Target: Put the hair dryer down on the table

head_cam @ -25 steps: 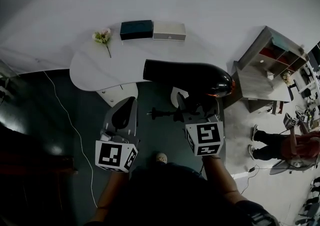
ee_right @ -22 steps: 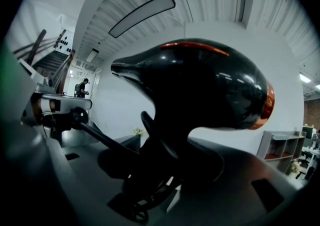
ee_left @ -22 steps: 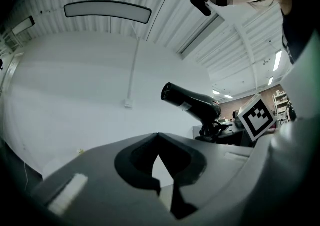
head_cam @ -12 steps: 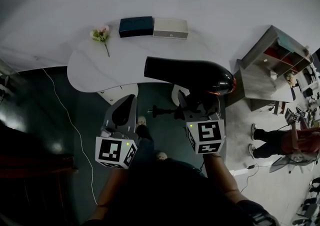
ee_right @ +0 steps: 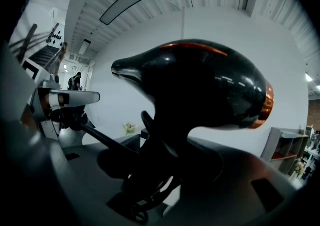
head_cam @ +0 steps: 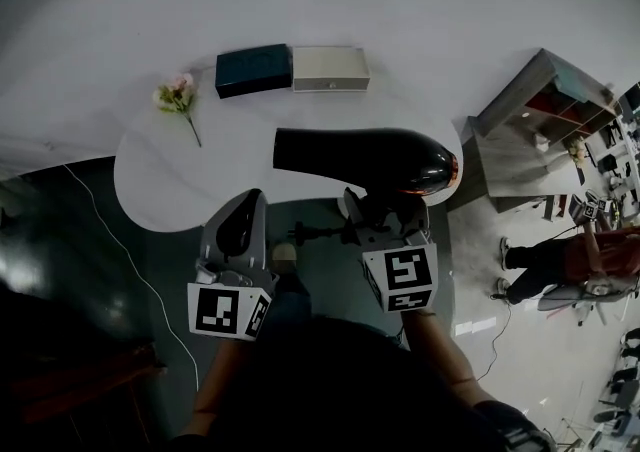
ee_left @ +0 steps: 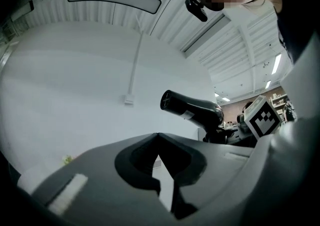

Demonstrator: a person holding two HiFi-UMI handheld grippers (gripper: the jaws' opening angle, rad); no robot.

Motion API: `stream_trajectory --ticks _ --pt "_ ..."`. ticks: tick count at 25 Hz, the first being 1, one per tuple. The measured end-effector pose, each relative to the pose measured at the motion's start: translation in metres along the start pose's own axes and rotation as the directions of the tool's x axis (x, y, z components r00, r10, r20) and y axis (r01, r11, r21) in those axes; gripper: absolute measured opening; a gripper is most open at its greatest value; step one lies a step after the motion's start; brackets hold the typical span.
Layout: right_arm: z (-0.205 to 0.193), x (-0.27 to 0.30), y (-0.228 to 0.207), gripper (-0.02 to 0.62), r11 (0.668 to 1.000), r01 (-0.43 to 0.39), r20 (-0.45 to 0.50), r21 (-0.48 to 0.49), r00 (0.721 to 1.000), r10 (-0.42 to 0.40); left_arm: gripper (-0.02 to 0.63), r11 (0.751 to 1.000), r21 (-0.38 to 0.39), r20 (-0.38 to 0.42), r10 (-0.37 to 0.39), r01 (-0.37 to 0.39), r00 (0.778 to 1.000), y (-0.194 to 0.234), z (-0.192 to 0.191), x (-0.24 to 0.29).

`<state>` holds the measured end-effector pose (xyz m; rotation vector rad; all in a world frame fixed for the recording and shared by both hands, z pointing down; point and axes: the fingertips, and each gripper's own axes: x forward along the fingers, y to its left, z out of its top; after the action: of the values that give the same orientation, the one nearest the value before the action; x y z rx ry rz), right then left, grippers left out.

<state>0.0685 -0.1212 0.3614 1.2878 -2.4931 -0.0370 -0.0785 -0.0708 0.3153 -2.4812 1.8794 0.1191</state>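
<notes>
A glossy black hair dryer (head_cam: 360, 158) with a copper ring at its rear hangs level above the near right part of the white table (head_cam: 190, 195), nozzle to the left. My right gripper (head_cam: 386, 212) is shut on its handle from below; in the right gripper view the dryer body (ee_right: 200, 85) fills the frame above the right gripper (ee_right: 165, 170). Its black plug (head_cam: 308, 233) sticks out left under the body. My left gripper (head_cam: 248, 208) hovers at the table's near edge, shut and empty. From the left gripper (ee_left: 159, 145), the hair dryer (ee_left: 192, 109) shows at the right.
On the table's far side lie a dark teal box (head_cam: 252, 70), a beige box (head_cam: 330, 68) and a pink flower (head_cam: 176, 98). A wooden shelf unit (head_cam: 540, 105) stands to the right, with a seated person (head_cam: 570, 275) beyond. A white cable (head_cam: 130, 260) runs over the dark floor.
Both grippers have come forward toward the table, which now lies closer under them. The hair dryer's barrel has moved from the table's edge to above its top. Neither grip has changed.
</notes>
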Motion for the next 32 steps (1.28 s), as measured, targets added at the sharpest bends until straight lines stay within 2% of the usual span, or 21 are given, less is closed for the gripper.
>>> stream_trajectory --ticks 9,14,20,24,32 --pt "0.004 0.119 0.004 0.255 0.999 0.038 -0.050 0.015 0.998 -0.037 0.010 0.995 -0.005 -0.025 -0.098 0.098 0.995 0.090 -0.021 0.078" --pt "0.001 0.164 -0.001 0.255 0.998 0.067 -0.077 0.018 0.995 -0.066 0.009 0.990 -0.029 -0.050 -0.141 0.140 0.989 0.125 -0.036 0.117" --pt "-0.024 0.198 0.000 0.253 0.998 0.062 -0.134 0.017 0.989 -0.059 0.010 0.986 -0.049 -0.079 -0.162 0.159 0.984 0.147 -0.061 0.144" --pt "-0.047 0.216 -0.001 0.252 0.999 0.039 -0.181 0.013 0.983 -0.036 0.011 0.982 -0.099 -0.127 -0.172 0.160 0.977 0.151 -0.079 0.156" --pt "-0.088 0.251 -0.007 0.241 0.999 -0.036 -0.249 0.029 0.967 0.042 0.010 0.984 -0.123 -0.202 -0.152 0.129 0.967 0.155 -0.111 0.180"
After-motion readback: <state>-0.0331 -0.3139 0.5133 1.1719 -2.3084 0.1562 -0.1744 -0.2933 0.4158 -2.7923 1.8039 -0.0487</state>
